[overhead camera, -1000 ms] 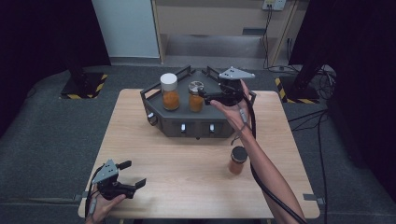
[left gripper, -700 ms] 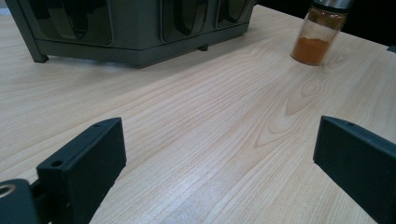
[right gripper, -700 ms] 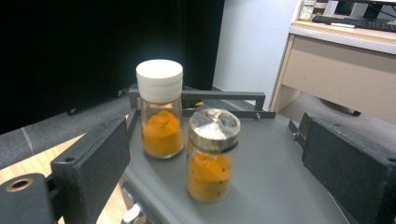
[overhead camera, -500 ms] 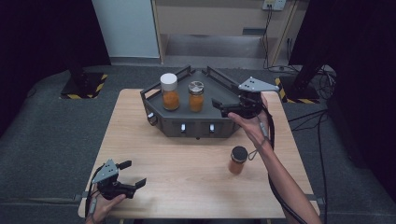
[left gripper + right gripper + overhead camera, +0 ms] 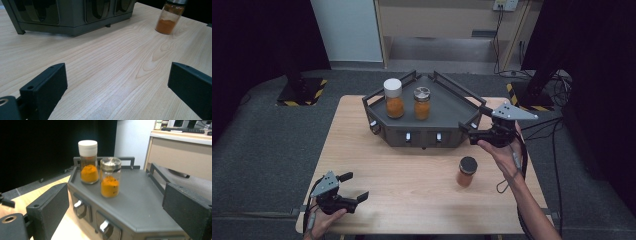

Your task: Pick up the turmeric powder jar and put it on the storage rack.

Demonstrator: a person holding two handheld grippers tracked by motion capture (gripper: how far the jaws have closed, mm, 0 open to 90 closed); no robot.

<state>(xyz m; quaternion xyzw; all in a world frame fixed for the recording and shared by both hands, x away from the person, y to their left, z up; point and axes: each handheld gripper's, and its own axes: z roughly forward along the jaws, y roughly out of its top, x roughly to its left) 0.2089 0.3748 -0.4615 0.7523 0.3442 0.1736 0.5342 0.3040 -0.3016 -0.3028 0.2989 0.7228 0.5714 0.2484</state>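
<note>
R gripper [image 5: 474, 131] jaws apart, nothing between, hovering at the dark tray's [image 5: 452, 102] right front corner. Black-lid spice jar [image 5: 466, 172] stands upright on the wooden table [image 5: 412, 175], near side of R gripper, just in front of the tray, well apart from its wall. Long axis vertical. R hand much nearer; L gripper [image 5: 354, 187] jaws also apart, empty, low at front-left edge, jar far off to its right. White-lid jar [image 5: 393, 98] and metal-lid jar [image 5: 422, 103] already on tray, side by side. Probable next: R drops back toward me for the loose jar.
</note>
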